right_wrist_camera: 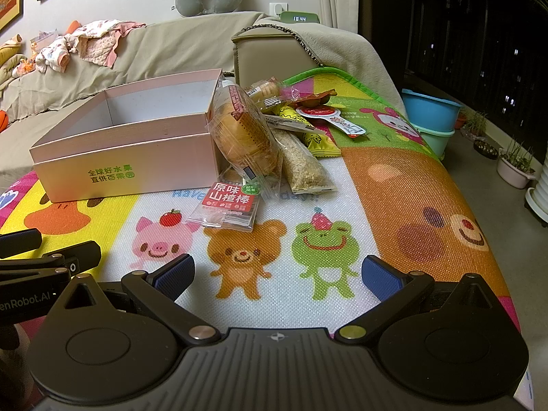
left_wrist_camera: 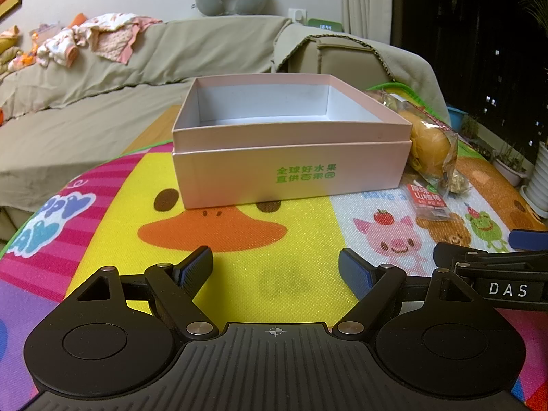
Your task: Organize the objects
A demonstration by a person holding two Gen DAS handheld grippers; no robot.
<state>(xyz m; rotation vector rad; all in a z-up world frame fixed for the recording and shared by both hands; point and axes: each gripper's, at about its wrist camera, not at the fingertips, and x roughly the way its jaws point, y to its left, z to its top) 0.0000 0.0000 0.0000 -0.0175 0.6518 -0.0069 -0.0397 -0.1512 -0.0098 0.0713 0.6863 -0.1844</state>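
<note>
An open, empty pink box (left_wrist_camera: pixel 291 157) with green lettering stands on a colourful cartoon mat (left_wrist_camera: pixel 239 274); it also shows in the right wrist view (right_wrist_camera: pixel 130 157). To the box's right lies a pile of wrapped snacks: a bagged bread roll (right_wrist_camera: pixel 243 140), a red hawthorn stick packet (right_wrist_camera: pixel 227 203), a grain bar (right_wrist_camera: pixel 301 164) and yellow packets (right_wrist_camera: pixel 308 130). My left gripper (left_wrist_camera: pixel 275 263) is open and empty, low over the mat in front of the box. My right gripper (right_wrist_camera: pixel 277 270) is open and empty, in front of the snacks.
A beige sofa (left_wrist_camera: pixel 102 109) with clothes lies behind the mat. Blue tubs (right_wrist_camera: pixel 431 120) and plant pots (right_wrist_camera: pixel 515 167) stand on the floor at the right. The mat's right edge (right_wrist_camera: pixel 472 212) drops to the floor.
</note>
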